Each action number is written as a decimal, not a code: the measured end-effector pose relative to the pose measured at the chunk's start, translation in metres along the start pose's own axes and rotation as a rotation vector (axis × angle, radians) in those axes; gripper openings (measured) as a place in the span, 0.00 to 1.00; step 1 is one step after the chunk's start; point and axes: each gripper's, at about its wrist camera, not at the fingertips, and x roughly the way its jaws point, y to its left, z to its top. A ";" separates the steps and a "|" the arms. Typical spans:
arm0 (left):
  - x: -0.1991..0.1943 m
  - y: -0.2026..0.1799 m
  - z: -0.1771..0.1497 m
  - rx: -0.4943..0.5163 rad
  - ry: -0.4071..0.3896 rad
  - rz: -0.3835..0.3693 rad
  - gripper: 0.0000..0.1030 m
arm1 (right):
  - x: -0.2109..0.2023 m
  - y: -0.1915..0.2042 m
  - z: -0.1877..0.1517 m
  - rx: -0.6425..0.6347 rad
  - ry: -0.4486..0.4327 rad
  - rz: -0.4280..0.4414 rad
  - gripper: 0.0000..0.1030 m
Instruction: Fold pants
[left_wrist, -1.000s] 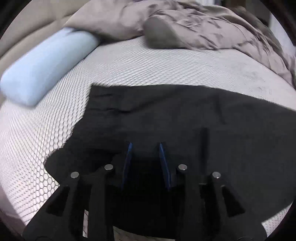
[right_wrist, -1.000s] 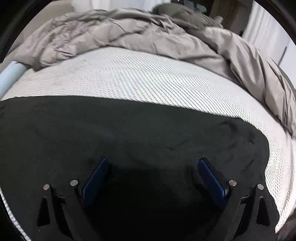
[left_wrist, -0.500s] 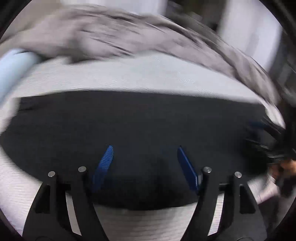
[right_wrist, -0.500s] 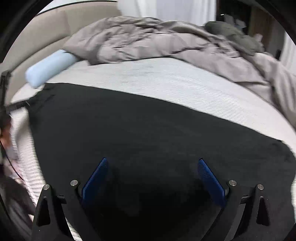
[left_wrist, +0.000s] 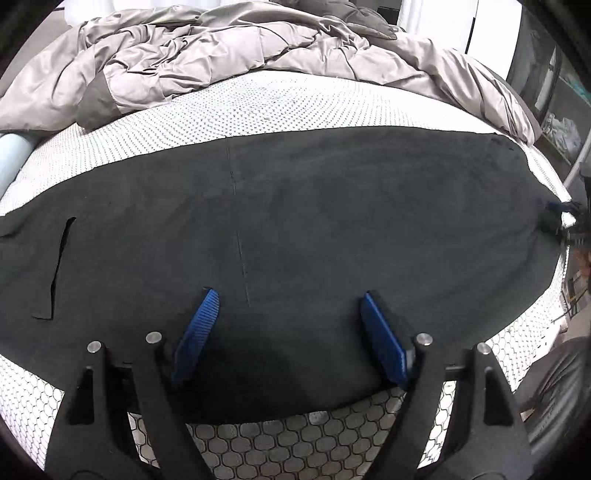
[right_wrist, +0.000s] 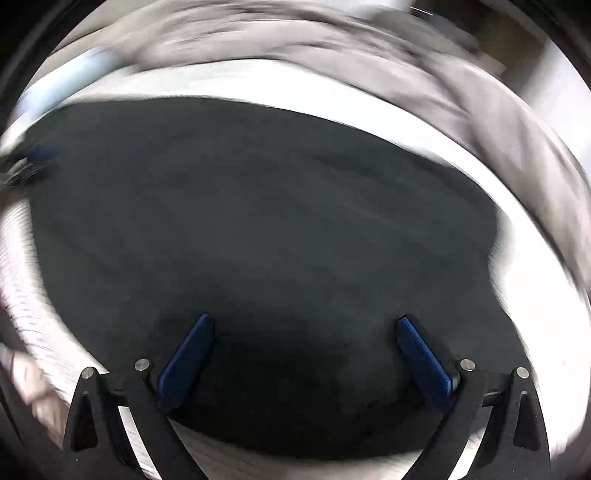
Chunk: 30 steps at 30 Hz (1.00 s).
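- The black pants (left_wrist: 314, 229) lie flat on the bed's white mattress (left_wrist: 266, 107), just this side of the rumpled grey duvet (left_wrist: 229, 51), which makes a handy landmark.
- Left gripper (left_wrist: 288, 325) hovers over the pants' edge farthest from the duvet, fingers spread wide, pinching nothing.
- Right gripper (right_wrist: 306, 350), same story: fingers spread over the near edge, though this view is smeared with blur.
- Risk one, I'd say: both layers look thin and dark, so a pinch could catch only the top one and the fold would skew.
- Risk two: a pocket slit (left_wrist: 59, 266) gapes toward the pale bolster (left_wrist: 11, 155) end; a finger could snag it.
- Risk three: fold too far and the pants could land against the duvet.
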 end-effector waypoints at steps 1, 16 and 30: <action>0.002 -0.001 0.002 0.003 0.007 0.015 0.77 | -0.002 -0.030 -0.013 0.091 -0.006 0.001 0.96; 0.038 -0.090 0.047 0.035 0.060 0.040 0.80 | -0.023 0.048 0.052 0.010 -0.182 -0.080 0.98; 0.033 -0.060 0.036 0.026 0.070 0.035 0.82 | 0.022 0.021 0.037 0.049 -0.025 -0.228 0.98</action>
